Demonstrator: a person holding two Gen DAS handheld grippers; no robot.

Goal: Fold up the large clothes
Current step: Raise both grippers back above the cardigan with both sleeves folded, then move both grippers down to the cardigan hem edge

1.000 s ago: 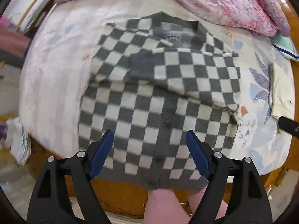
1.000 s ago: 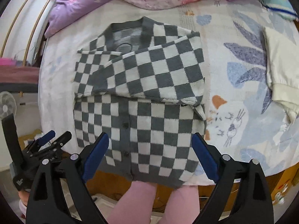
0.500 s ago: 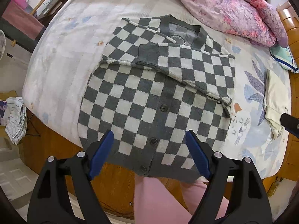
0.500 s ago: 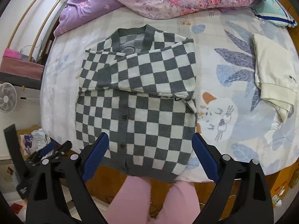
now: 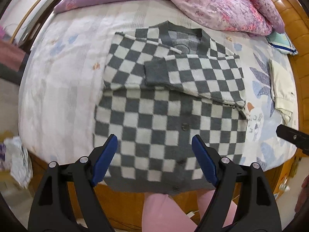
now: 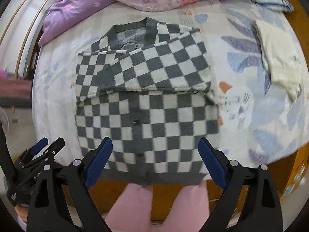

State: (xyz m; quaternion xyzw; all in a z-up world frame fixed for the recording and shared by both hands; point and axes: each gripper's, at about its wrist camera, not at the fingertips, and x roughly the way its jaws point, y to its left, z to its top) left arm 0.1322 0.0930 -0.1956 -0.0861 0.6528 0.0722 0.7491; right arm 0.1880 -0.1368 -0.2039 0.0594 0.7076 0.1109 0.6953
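A grey and white checkered cardigan [image 5: 170, 100] lies flat on the bed, buttons up, with both sleeves folded across its chest; its hem hangs over the near bed edge. It also shows in the right wrist view [image 6: 146, 100]. My left gripper [image 5: 154, 158] is open and empty above the hem's left part. My right gripper [image 6: 155, 160] is open and empty above the hem. The left gripper shows at the lower left of the right wrist view [image 6: 46, 148].
A pink and purple quilt [image 5: 212, 5] is piled at the head of the bed. A folded cream garment [image 6: 278, 58] lies to the right on the patterned sheet [image 5: 63, 77]. The wooden bed frame [image 5: 297, 29] runs along the right. The person's pink-clad legs [image 6: 160, 205] stand at the near edge.
Both grippers have moved closer and lower toward the cardigan's hem after pulling back half a second ago. They stay open. The cardigan has not moved.
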